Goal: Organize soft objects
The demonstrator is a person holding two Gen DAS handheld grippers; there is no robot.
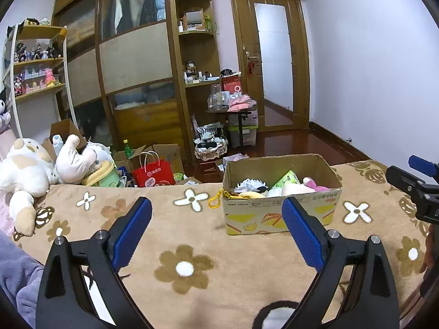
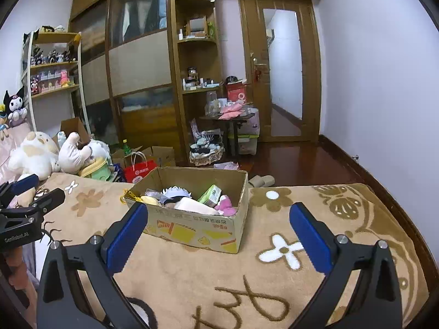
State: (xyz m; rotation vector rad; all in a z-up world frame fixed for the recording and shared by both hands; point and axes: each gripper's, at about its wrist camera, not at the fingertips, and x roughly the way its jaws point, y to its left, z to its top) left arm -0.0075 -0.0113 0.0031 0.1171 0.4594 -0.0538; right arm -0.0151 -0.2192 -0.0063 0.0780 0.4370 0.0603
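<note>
A cardboard box [image 1: 279,211] sits on the beige flowered blanket [image 1: 192,246], holding several small soft toys: a white spiky-haired one [image 1: 251,184], a pink one [image 1: 315,185], a green packet [image 1: 285,179]. The box also shows in the right wrist view [image 2: 197,227]. My left gripper [image 1: 216,235] is open and empty, just before the box. My right gripper [image 2: 216,235] is open and empty, in front of the box. A black-and-white plush [image 1: 274,315] lies partly hidden below the left gripper. Large white plush toys [image 1: 24,170] lie at the far left.
A red paper bag [image 1: 152,174], open cartons and a green bottle stand on the floor beyond the bed. Wardrobe, shelves with figures and a small loaded table [image 1: 233,107] are at the back. The wooden door [image 1: 271,60] is at the right. Slippers [image 2: 260,181] lie by the bed.
</note>
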